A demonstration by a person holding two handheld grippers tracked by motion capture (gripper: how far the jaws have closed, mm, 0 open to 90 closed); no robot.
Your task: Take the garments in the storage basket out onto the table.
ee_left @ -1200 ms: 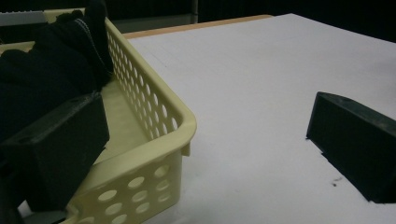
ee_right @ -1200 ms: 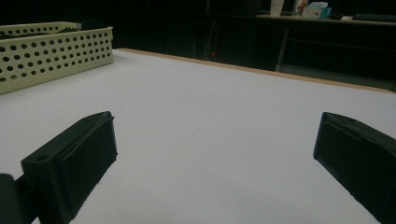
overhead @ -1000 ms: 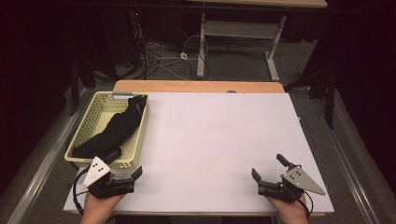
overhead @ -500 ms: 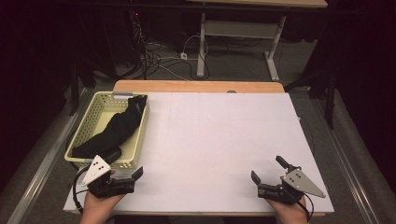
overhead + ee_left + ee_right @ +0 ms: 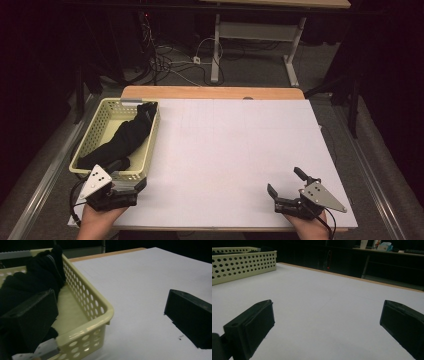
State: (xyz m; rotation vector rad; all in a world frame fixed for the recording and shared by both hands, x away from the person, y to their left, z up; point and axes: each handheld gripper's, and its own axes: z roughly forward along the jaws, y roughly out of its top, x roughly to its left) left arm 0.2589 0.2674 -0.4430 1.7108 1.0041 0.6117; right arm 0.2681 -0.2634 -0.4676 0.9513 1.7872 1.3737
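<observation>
A pale yellow perforated basket (image 5: 148, 145) stands at the left of the white table top, with a black cloth (image 5: 127, 140) lying lengthwise in it. My left gripper (image 5: 131, 174) is open at the basket's near right corner. In the left gripper view (image 5: 111, 300) one jaw hangs over the cloth (image 5: 32, 277) inside the basket rim (image 5: 95, 302), and the other is over bare table. My right gripper (image 5: 285, 181) is open near the front right edge, nothing between its jaws (image 5: 328, 306). It faces the basket (image 5: 242, 262) across the table.
A white sheet (image 5: 230, 150) covers the table, with a wooden strip (image 5: 210, 92) along the far edge. Beyond it stand the white legs of a second table (image 5: 250, 35) and floor cables (image 5: 170, 65). Metal rails run along both sides.
Both grippers have drifted slightly toward the near edge of the table. Their jaws stay open. The basket and cloth have not moved.
</observation>
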